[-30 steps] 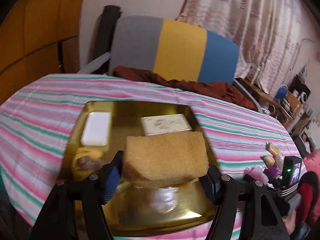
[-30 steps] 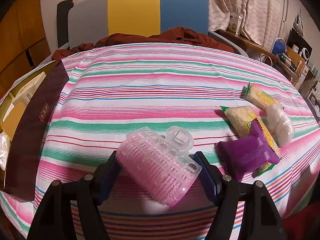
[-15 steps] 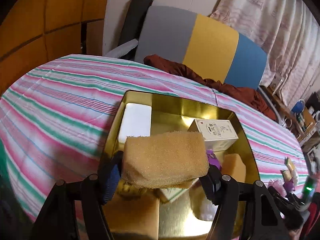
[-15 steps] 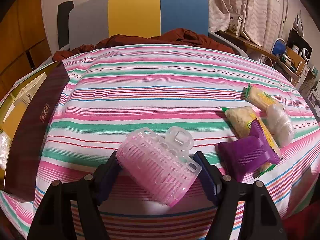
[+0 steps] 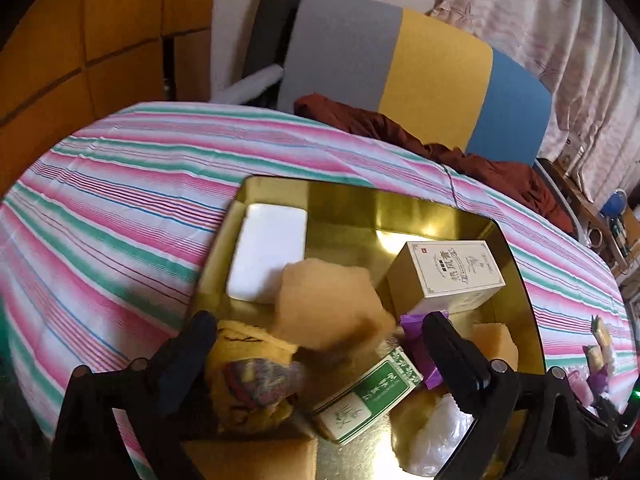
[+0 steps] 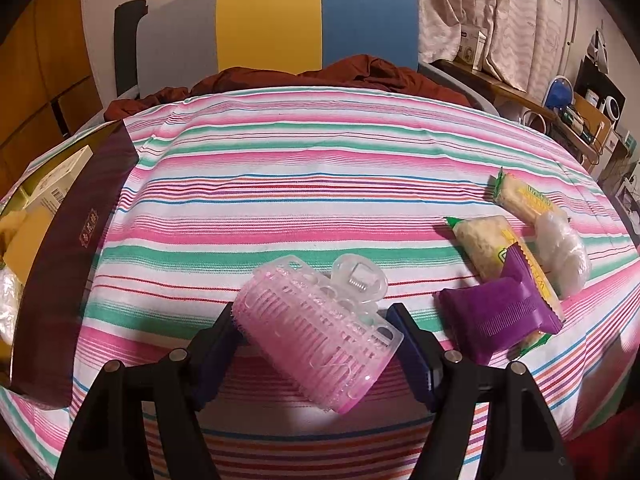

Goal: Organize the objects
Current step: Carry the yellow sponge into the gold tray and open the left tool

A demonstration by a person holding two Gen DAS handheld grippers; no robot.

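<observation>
Released sponge [image 5: 326, 304] now drops beside green-labelled box [image 5: 368, 396].

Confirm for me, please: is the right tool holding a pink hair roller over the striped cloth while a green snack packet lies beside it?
Not quite. In the right wrist view the packet beside the pink hair roller is purple, not green. The right tool does hold the roller over the striped cloth.

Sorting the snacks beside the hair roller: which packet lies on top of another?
The purple packet; it overlaps the near yellow packet, while the far yellow packet lies flat on the cloth.
</observation>
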